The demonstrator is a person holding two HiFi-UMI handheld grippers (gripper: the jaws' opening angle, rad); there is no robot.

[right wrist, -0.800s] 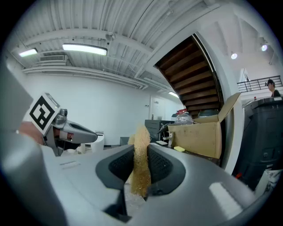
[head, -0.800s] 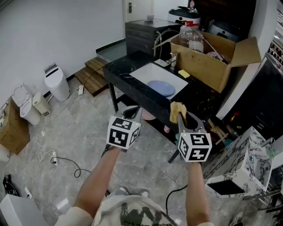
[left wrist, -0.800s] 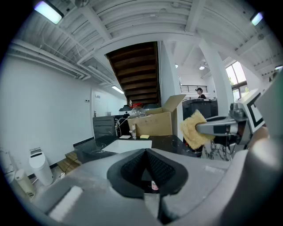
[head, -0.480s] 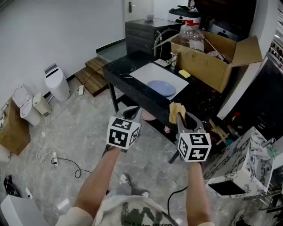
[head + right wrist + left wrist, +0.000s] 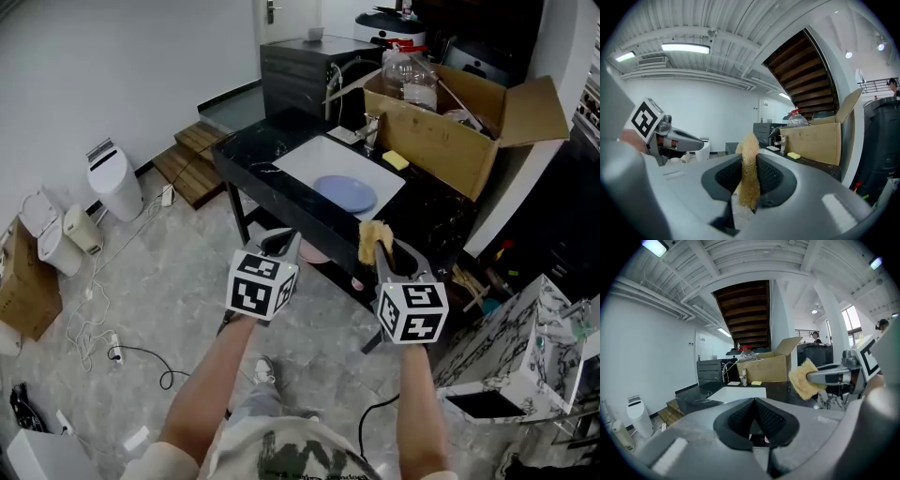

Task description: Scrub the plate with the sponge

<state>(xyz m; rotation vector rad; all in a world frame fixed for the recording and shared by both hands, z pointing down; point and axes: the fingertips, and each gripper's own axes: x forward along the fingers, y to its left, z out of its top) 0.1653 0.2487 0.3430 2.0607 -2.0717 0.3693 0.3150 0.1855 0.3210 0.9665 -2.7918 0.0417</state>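
A pale blue plate [image 5: 345, 194] lies in the white sink [image 5: 305, 155] of a black counter ahead of me. My right gripper [image 5: 377, 246] is shut on a tan sponge [image 5: 372, 236], held upright in the air short of the counter's front edge. In the right gripper view the sponge [image 5: 749, 171] stands pinched between the two pads. My left gripper [image 5: 281, 244] hangs level beside it, shut with nothing between its jaws [image 5: 753, 401]. From the left gripper view the sponge [image 5: 802, 378] shows off to the right. Both grippers are well clear of the plate.
A yellow sponge [image 5: 396, 160] lies on the counter behind the sink, beside a tap [image 5: 368, 128]. An open cardboard box [image 5: 450, 131] with bottles fills the counter's right end. A white bin [image 5: 112, 178] and cables lie on the floor at left. A marble-patterned box [image 5: 525, 347] stands at right.
The head view has drifted a little, so the counter sits slightly lower and to the left. Both grippers keep their pose, the sponge still in the right one.
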